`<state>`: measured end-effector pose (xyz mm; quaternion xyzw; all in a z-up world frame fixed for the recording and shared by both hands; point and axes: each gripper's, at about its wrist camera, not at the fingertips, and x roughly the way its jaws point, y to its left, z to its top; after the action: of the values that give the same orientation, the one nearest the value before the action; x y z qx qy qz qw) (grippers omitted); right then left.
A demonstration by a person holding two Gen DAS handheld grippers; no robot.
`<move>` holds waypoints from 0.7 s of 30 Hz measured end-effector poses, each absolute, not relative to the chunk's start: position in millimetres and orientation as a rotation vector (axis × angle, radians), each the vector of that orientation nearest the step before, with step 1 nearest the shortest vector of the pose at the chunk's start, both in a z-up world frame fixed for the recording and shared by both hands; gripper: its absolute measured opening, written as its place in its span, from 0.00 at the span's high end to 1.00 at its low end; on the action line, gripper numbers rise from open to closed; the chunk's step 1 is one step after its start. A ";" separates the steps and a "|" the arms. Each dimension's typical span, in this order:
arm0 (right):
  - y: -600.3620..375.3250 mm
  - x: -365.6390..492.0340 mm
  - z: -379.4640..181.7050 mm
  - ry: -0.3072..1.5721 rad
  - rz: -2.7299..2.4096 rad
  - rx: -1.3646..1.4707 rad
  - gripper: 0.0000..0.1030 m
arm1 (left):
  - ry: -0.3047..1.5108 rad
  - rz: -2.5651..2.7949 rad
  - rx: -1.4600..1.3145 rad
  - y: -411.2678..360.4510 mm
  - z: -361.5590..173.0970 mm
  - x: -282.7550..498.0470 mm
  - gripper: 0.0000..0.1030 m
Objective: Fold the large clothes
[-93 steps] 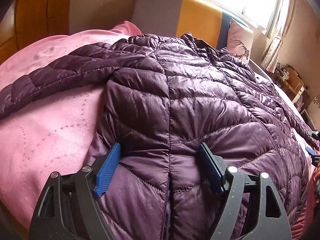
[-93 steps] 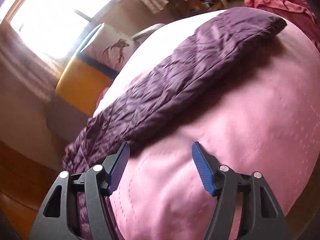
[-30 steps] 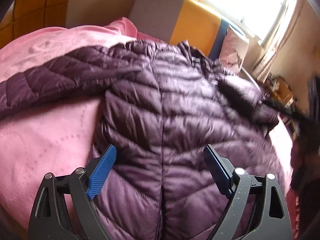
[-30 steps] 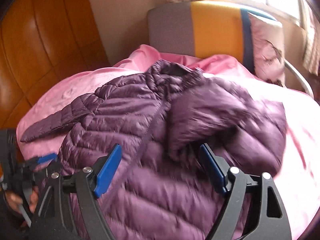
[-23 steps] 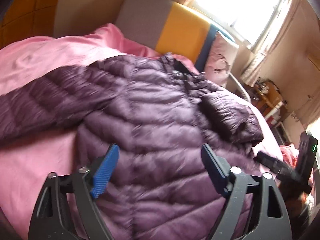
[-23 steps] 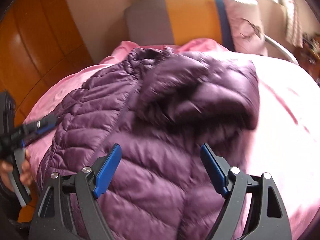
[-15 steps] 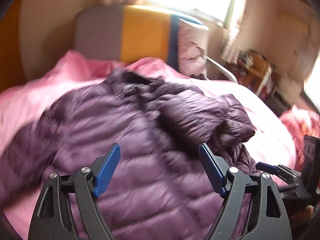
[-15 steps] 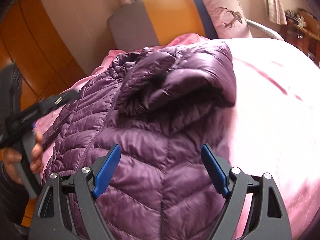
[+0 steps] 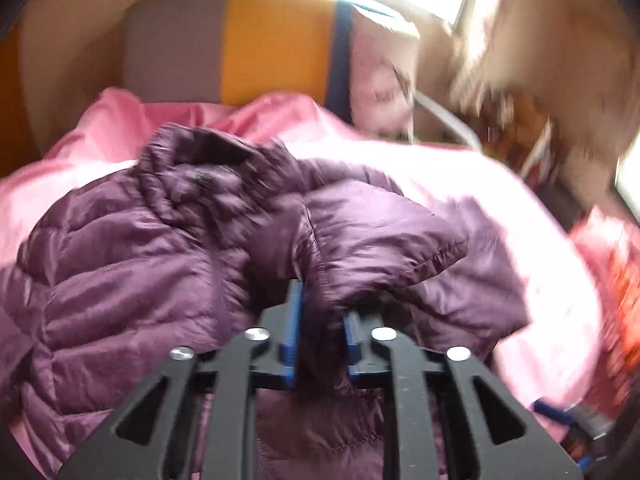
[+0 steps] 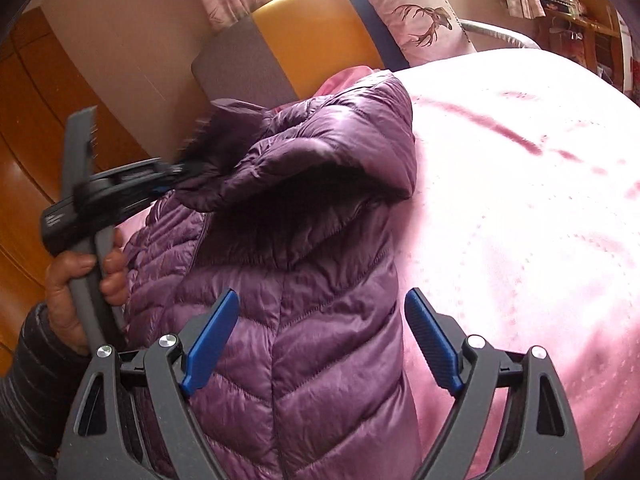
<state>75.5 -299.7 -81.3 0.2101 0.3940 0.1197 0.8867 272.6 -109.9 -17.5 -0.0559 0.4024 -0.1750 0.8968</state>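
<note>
Now mid-fold: my left tool is clamping down on the sleeve while the right one waits over the jacket body.

Largest first, the pink bedspread (image 10: 520, 200) fills the bed, and the purple down jacket (image 10: 304, 320) lies across it with its collar toward the headboard (image 10: 316, 28). One sleeve (image 9: 380, 236) is doubled over the chest. My left gripper (image 9: 318, 334) has its jaws closing with a pinch of that sleeve's quilted fabric between the blue pads, which already press on it. My right gripper (image 10: 320, 340) stands wide, its jaws opening a little more, hovering over the jacket's lower body and holding nothing. I judge the sleeve tuck is the step in hand; next I'd need to lay that sleeve flat across the front without dragging the slippery shell, then fold the hem up.
</note>
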 end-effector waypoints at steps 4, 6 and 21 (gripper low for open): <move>-288.9 99.5 -81.1 0.812 0.209 0.401 0.19 | 0.795 -0.375 -0.338 -47.8 1.7 270.5 0.90; -280.7 115.6 -83.4 0.829 0.170 0.380 0.21 | 0.790 -0.377 -0.387 -26.3 4.0 270.0 0.93; -277.5 134.4 -66.2 0.808 0.115 0.424 0.22 | 0.913 -0.274 -0.701 88.6 -73.8 247.7 0.78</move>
<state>134.4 -277.5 -66.2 0.2044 0.3900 0.0556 0.8961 247.7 88.6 -73.8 -0.3304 0.4305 -0.1293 0.8299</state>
